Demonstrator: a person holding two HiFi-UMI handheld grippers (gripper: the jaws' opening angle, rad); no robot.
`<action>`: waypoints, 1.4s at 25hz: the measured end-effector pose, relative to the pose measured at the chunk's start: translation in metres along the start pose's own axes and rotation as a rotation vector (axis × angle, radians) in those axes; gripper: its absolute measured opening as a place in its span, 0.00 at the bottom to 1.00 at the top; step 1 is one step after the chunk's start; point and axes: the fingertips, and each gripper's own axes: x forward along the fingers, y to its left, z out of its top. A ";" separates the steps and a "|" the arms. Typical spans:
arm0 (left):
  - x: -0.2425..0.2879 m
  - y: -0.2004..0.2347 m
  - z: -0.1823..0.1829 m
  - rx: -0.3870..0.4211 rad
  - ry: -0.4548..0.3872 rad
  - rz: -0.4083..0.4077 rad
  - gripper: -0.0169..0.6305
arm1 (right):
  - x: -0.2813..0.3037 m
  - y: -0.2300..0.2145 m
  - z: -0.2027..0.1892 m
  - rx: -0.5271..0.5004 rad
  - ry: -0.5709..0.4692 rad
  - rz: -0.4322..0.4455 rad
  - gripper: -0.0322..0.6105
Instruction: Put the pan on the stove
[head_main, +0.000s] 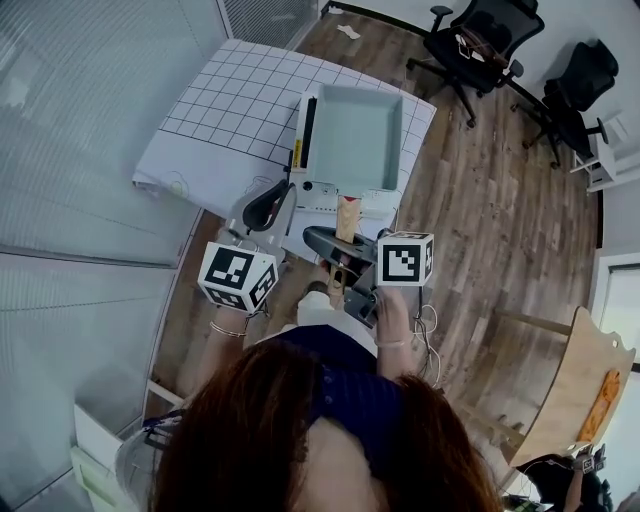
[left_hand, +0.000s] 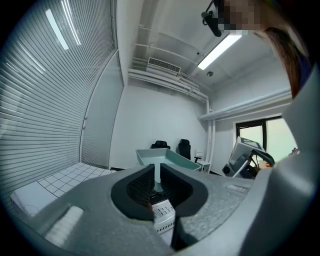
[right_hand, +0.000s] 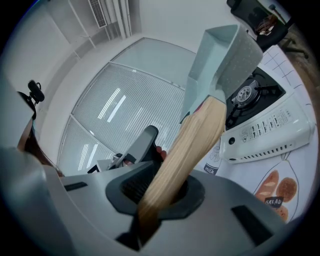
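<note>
Right tool (right_hand: 160, 187): jaws clamped on the light wooden handle (right_hand: 187, 150) of the pale green square pan (right_hand: 220, 60), and we see the handle running out between the pads and up to the pan body. Left tool (left_hand: 157, 187): jaws only a narrow slit apart, nothing gripped. Through the slit we just see the pan's corner and the stove front beyond.

From the head view, we place both tools side by side near the person's body, the left tool just beside the handle. The pan is carried in the air over the white portable gas stove (right_hand: 260, 120), covering most of it from above. In the right gripper view its base sits above the black burner (right_hand: 245, 92) and does not look seated on it.

The stove stands on the counter (head_main: 160, 165), on a white gridded cloth (head_main: 230, 110). A bread-print mat (right_hand: 280, 190) lies in front of the stove. Black office chairs (head_main: 480, 40) stand well apart on the wood-plank floor (head_main: 480, 220).
</note>
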 end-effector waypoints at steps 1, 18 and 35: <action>0.002 0.000 -0.001 0.000 0.002 0.002 0.09 | 0.000 -0.003 0.001 0.002 0.002 -0.003 0.13; 0.032 0.016 -0.012 -0.005 0.037 0.032 0.09 | 0.010 -0.042 0.022 0.044 0.045 0.018 0.14; 0.067 0.025 -0.018 -0.006 0.064 0.019 0.09 | 0.020 -0.083 0.041 0.086 0.068 0.022 0.14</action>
